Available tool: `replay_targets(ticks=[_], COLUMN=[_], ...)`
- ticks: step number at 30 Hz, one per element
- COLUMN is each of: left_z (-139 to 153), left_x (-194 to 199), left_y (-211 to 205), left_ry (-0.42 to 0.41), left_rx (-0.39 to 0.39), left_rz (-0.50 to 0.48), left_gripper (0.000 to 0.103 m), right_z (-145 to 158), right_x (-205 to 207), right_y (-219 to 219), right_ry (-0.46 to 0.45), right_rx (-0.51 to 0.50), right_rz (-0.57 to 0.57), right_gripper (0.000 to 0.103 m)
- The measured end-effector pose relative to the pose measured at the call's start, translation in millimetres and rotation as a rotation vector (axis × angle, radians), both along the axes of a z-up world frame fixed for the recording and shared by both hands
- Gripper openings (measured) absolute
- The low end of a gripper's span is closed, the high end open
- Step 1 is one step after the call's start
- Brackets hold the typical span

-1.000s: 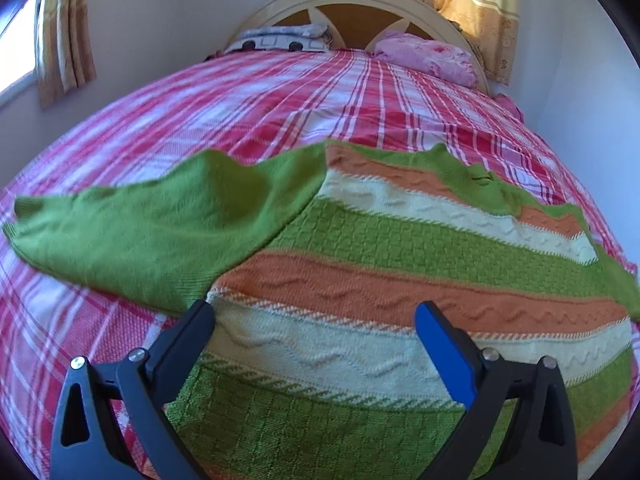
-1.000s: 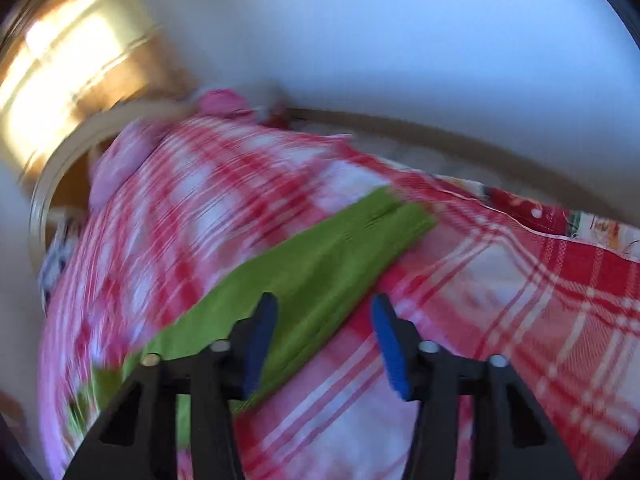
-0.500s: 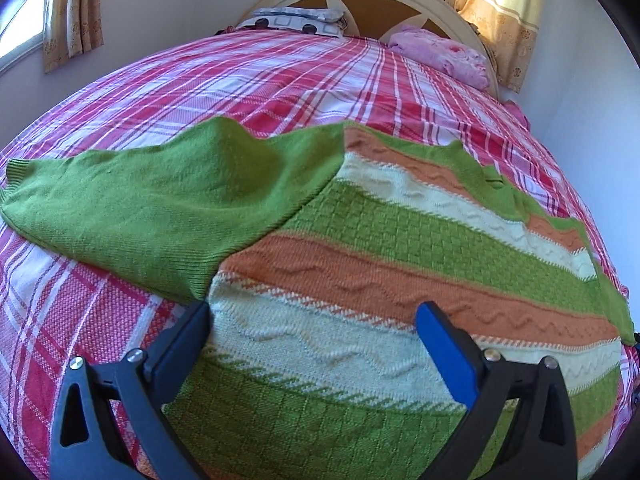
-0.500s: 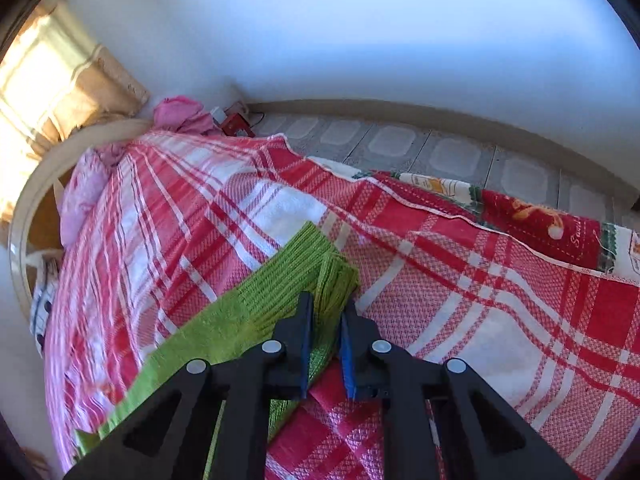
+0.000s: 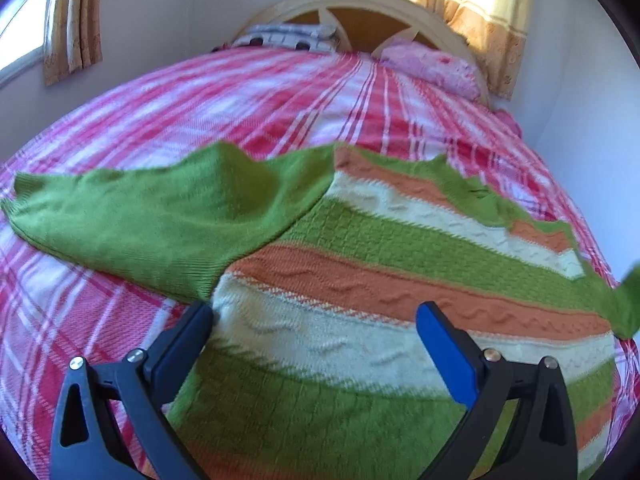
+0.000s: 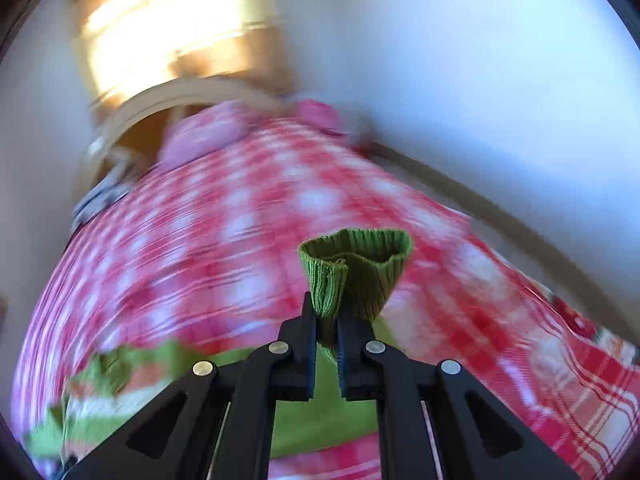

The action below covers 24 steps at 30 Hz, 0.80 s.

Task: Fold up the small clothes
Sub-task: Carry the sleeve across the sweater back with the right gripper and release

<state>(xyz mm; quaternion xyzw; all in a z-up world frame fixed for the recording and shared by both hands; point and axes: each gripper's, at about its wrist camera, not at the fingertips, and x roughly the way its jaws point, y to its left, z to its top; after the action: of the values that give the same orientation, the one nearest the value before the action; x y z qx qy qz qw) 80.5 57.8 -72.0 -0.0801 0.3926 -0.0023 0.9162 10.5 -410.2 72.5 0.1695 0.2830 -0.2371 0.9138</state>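
A small knitted sweater [image 5: 400, 260] with green, orange and cream stripes lies flat on the bed. Its plain green left sleeve [image 5: 132, 216] stretches out to the left. My left gripper [image 5: 316, 332] is open, just above the sweater's lower body, holding nothing. My right gripper [image 6: 326, 320] is shut on the ribbed cuff of the green right sleeve [image 6: 356, 264] and holds it lifted off the bed; the cuff stands up past the fingertips. The rest of the sweater [image 6: 104, 380] shows blurred at lower left in the right wrist view.
The bed has a red, pink and white plaid cover [image 5: 240, 112]. Pillows [image 5: 432, 64] and a cream headboard [image 5: 360, 0] are at the far end. A white wall [image 6: 480, 80] runs close along the bed's right side.
My right gripper closed on the right sleeve's cuff, then lifted it off the bed and swung it. My left gripper stayed open over the sweater's lower body.
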Motion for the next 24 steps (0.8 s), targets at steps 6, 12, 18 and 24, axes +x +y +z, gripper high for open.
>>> replay_targets(ticks=[6,12,18,24], left_z=[29,44,33,16], left_x=[-33,-51,-60,-59], left_y=[16,54,86,103], left_ry=[-0.079,-0.141,-0.129,-0.096], left_rx=[-0.009,-0.018,0.002,-0.020], left_rz=[-0.050,-0.009,0.058,0.095], left_gripper=[0.103,0.103,0.103,0.103], right_z=[8,-33,-92,-124], right_x=[53,104,131,147], right_y=[149,283,359,401], right_ry=[-0.002,0.046,0.118,0.150], right_rx=[-0.050,-0.079,-0.044,-0.001], right_rz=[0.291,0.495,0.572,0.645], right_gripper=[0.007,0.007,0.007,0.007])
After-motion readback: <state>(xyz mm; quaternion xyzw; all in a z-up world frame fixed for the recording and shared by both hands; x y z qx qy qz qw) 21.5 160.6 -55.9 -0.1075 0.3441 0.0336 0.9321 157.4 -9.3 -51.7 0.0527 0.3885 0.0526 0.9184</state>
